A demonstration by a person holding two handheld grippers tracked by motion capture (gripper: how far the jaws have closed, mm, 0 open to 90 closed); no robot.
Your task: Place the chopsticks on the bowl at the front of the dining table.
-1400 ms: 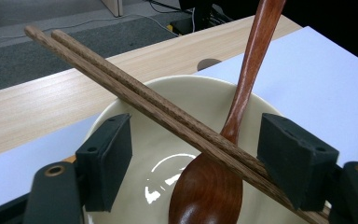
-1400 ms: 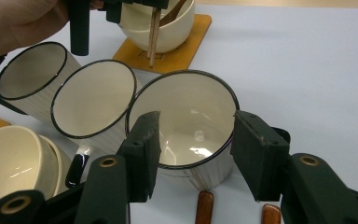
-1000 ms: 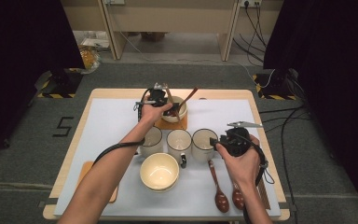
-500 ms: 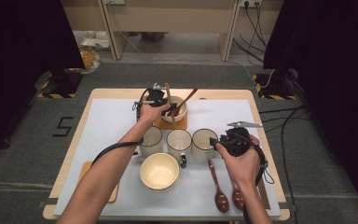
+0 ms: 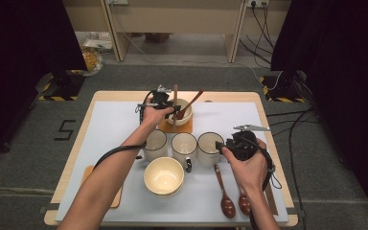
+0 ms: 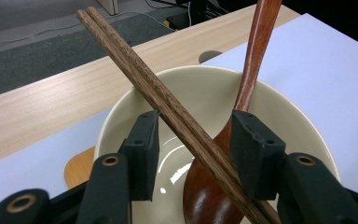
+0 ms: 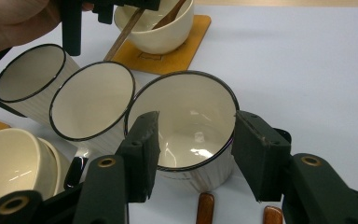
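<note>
I read only one mark: a dark figure "5" (image 5: 66, 130) on the grey floor (image 5: 24, 158), left of the table (image 5: 124, 96). Nothing else is legible to me.

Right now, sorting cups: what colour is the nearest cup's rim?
Black, on a cream cup; clearest in right gripper view.

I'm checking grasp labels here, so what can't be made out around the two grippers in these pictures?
- Left gripper view: whether the fingers press the chopsticks; the contact is unclear.
- Left gripper view: the wooden spoon bowl is cut by the bottom edge.
- Right gripper view: the right-hand mug wall is hidden by the fingers, so grip is uncertain.
</note>
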